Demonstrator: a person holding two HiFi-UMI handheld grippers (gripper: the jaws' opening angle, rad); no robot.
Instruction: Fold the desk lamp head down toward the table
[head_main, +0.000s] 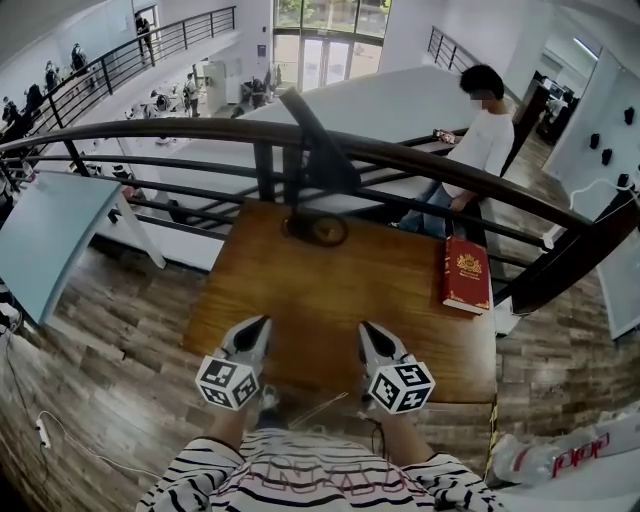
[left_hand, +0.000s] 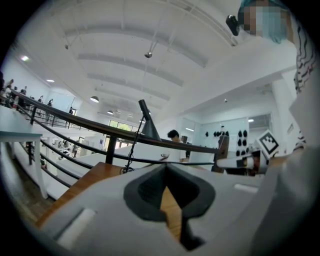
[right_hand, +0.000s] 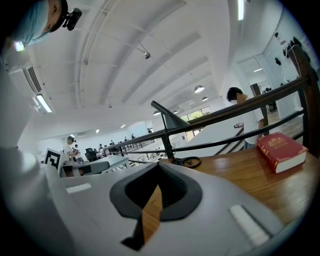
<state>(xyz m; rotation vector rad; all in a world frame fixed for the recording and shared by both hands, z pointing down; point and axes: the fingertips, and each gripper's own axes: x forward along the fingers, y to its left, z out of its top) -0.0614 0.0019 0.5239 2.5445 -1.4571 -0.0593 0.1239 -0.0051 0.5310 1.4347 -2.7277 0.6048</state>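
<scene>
The black desk lamp (head_main: 318, 150) stands on its round base (head_main: 316, 231) at the far edge of the wooden table (head_main: 330, 300), its arm raised and its cone head up against the railing. It also shows in the left gripper view as the lamp (left_hand: 148, 126) and in the right gripper view as the lamp (right_hand: 173, 120). My left gripper (head_main: 262, 326) and right gripper (head_main: 367, 331) hover side by side over the table's near edge, well short of the lamp. Both are shut with nothing between the jaws, as seen at the left gripper (left_hand: 166, 166) and the right gripper (right_hand: 158, 165).
A red book (head_main: 466, 274) lies near the table's right edge. A dark metal railing (head_main: 420, 160) runs right behind the table. A person in white (head_main: 478, 140) stands beyond it. A pale board (head_main: 50, 240) leans at the left, and cables (head_main: 60, 430) lie on the floor.
</scene>
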